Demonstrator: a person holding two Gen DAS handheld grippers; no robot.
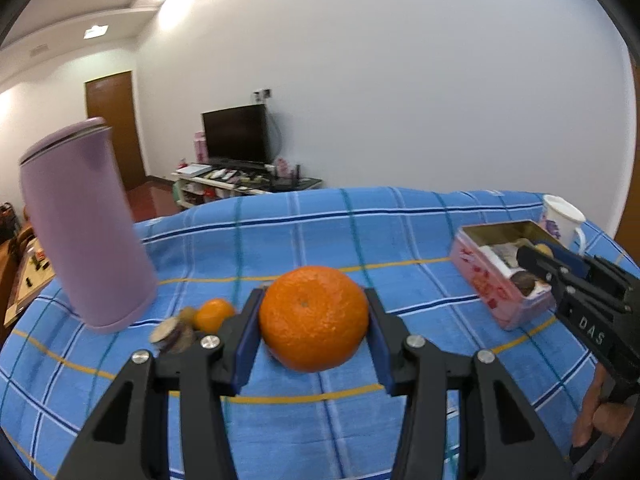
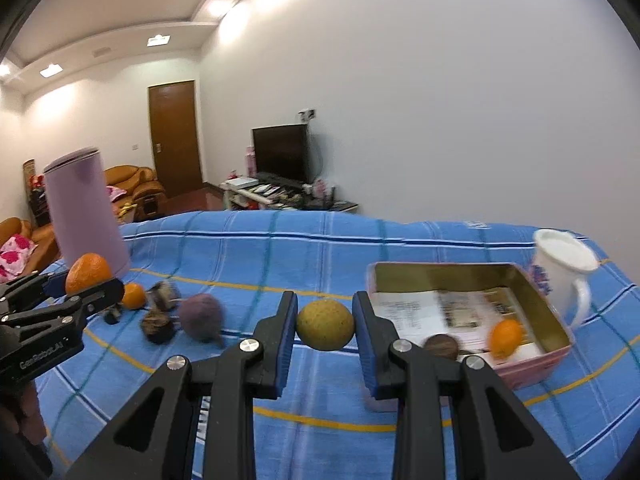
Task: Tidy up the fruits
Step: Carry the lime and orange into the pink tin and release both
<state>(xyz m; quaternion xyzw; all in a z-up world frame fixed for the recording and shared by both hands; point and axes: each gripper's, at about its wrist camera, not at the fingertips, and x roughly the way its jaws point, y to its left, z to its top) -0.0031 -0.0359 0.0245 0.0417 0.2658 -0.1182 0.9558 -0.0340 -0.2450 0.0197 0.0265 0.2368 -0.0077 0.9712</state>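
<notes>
The left gripper [image 1: 314, 334] has its blue-padded jaws closed against both sides of a large orange [image 1: 313, 317], which it carries above the blue plaid cloth [image 1: 304, 236]. The right gripper [image 2: 325, 338] likewise clamps a yellow-green round fruit [image 2: 325, 325] between its pads, holding it just left of the pink tin [image 2: 558, 354].

Around the left gripper, close behind its left finger, lie a small tangerine [image 1: 214, 314] and a couple of brownish fruits [image 1: 172, 335], blurred and hard to name. Behind those stands a tall lilac canister [image 1: 86, 228], leaning in the fisheye view.

From the right wrist view, the same cluster sits at the left: a small tangerine [image 2: 133, 295], three dark brown lumps, and a purple-grey round fruit [image 2: 201, 317] nearest the right gripper. These lie well apart from the tin, with open cloth between.

The pink tin is open, gold inside, and lined with printed paper [image 2: 432, 310]. In it rest a small orange fruit [image 2: 506, 338] near the right front corner and a dark brown round fruit [image 2: 441, 347] by the front wall. The right finger of the right gripper overlaps the tin's near left corner. A white mug [image 2: 562, 276] with a floral print stands just behind the tin's far right corner, handle toward the right.

Beyond the table are a dark television [image 2: 282, 152], a wooden door [image 2: 174, 136] and tan armchairs [image 2: 134, 184].
</notes>
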